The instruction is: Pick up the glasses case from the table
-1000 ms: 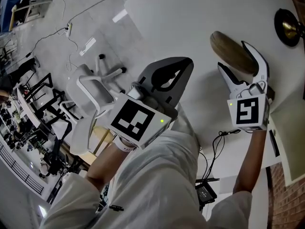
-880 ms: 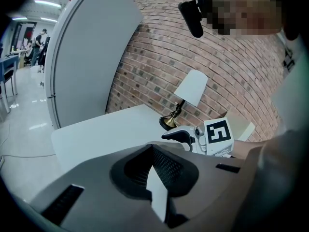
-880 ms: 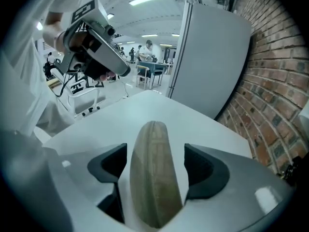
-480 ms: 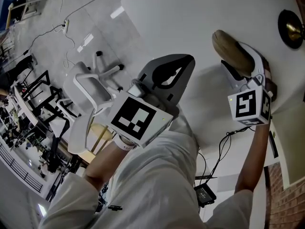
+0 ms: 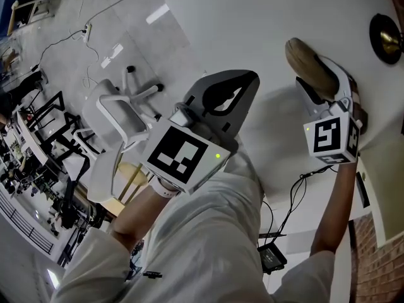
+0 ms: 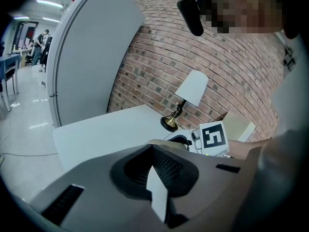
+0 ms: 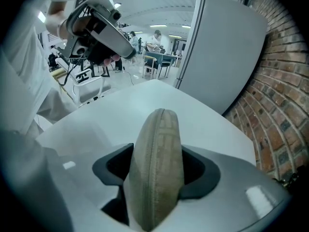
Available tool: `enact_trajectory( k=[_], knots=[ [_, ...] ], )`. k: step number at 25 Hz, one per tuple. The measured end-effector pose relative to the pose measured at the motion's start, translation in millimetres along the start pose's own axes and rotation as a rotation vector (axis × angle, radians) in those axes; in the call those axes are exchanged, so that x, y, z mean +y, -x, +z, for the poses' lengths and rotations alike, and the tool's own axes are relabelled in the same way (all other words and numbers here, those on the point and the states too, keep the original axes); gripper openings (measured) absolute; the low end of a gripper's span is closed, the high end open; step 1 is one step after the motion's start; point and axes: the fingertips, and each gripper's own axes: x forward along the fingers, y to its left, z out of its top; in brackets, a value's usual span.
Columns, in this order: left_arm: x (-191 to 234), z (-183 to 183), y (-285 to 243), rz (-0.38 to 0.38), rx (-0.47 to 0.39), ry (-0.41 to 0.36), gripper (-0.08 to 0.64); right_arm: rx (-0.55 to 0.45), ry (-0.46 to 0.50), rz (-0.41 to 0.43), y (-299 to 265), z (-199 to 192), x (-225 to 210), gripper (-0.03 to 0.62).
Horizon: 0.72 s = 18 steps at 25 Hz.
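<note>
The glasses case (image 7: 155,163), an oblong, rounded pouch of tan woven fabric with a zip seam running along its edge, is standing on edge on the smooth white worktop (image 5: 252,24), in the upper right of the head view. The right gripper (image 5: 314,74) is closing its jaws against both its sides. The left gripper (image 6: 152,151) is hovering with its jaws together and empty.
</note>
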Motion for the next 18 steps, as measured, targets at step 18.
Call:
enact_trajectory(
  k=[18],
  knots=[
    [-24,3,51,0.002,-0.066,-0.027,0.006,-0.167,-0.19,-0.069,56,52,20,0.284]
  ],
)
